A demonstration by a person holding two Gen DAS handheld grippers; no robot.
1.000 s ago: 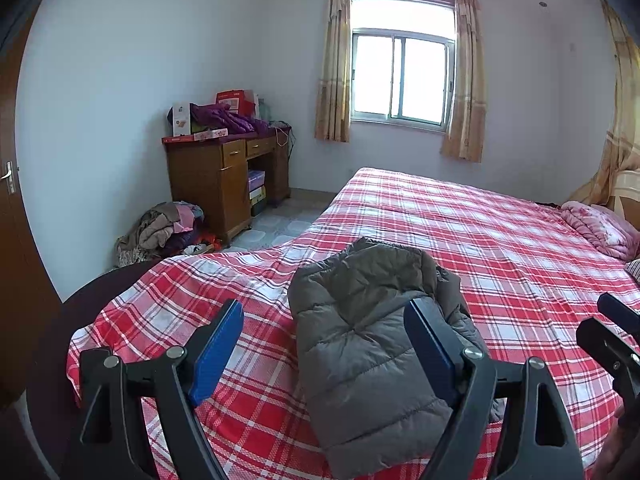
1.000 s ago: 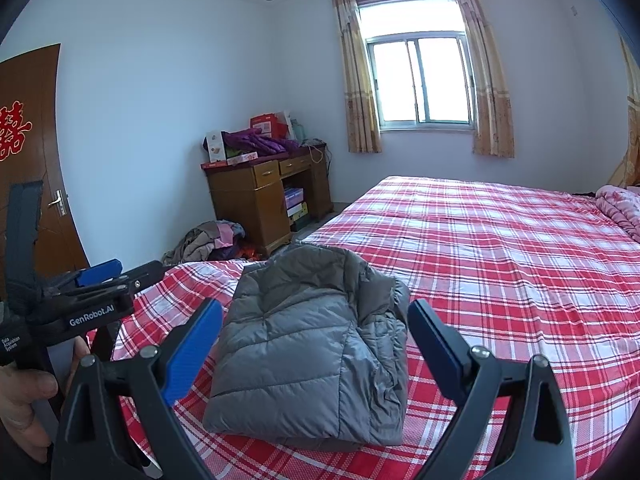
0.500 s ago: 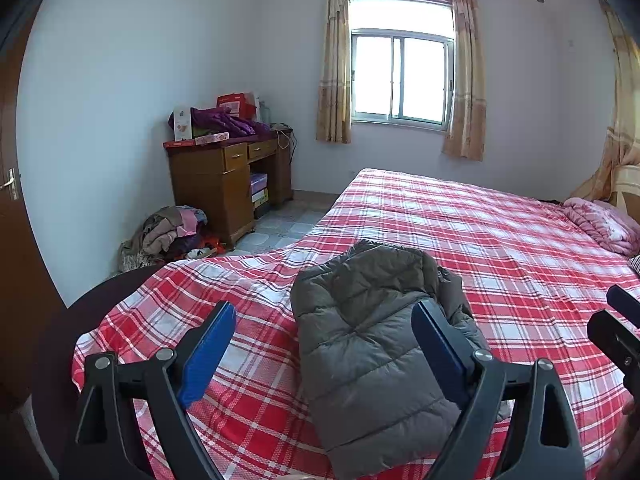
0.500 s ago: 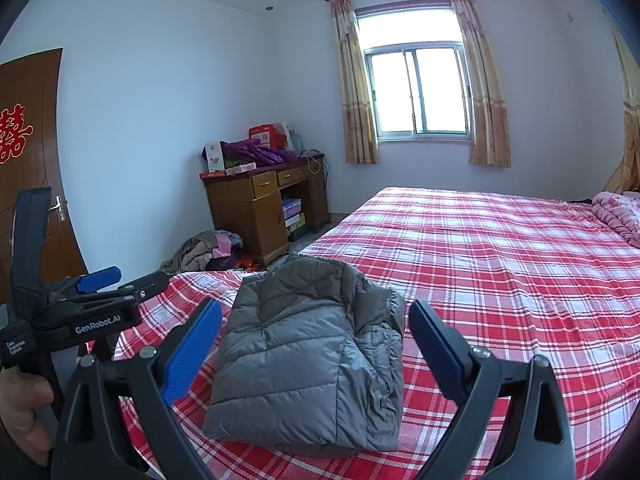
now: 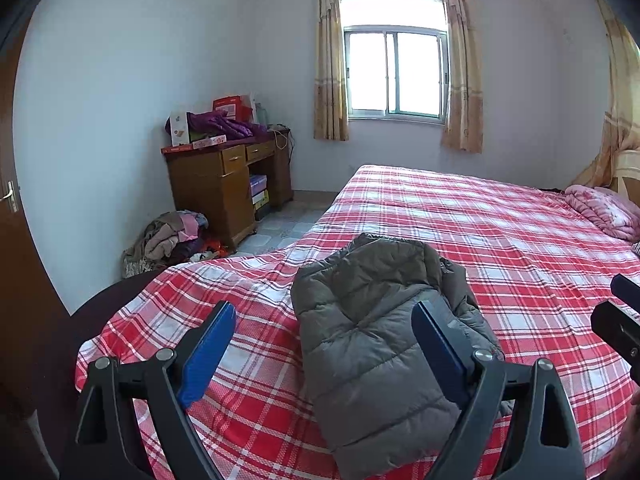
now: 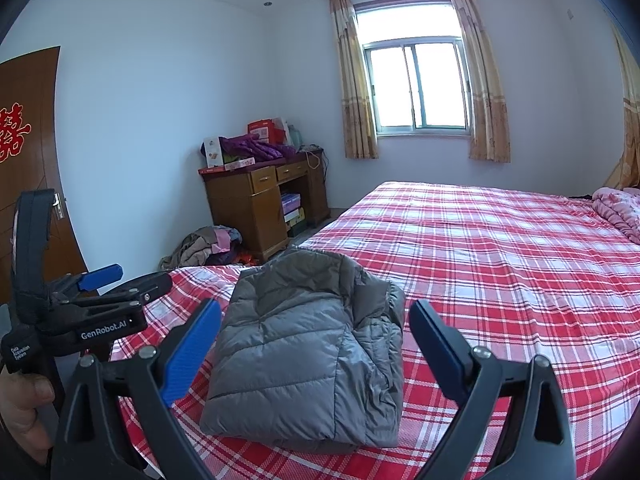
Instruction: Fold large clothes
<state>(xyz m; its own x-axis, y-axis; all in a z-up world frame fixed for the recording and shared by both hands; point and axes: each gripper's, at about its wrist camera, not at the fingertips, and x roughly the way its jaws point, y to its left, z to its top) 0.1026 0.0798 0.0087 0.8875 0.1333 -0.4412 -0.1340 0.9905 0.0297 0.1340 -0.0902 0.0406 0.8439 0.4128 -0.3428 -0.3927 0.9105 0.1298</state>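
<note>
Red plaid bedspread covering the bed. Wooden desk standing against the far wall, boxes and purple cloth piling on top. Clothes heap lying on the floor beside it. Curtains hanging beside the window. Pink quilt lying at right.
</note>
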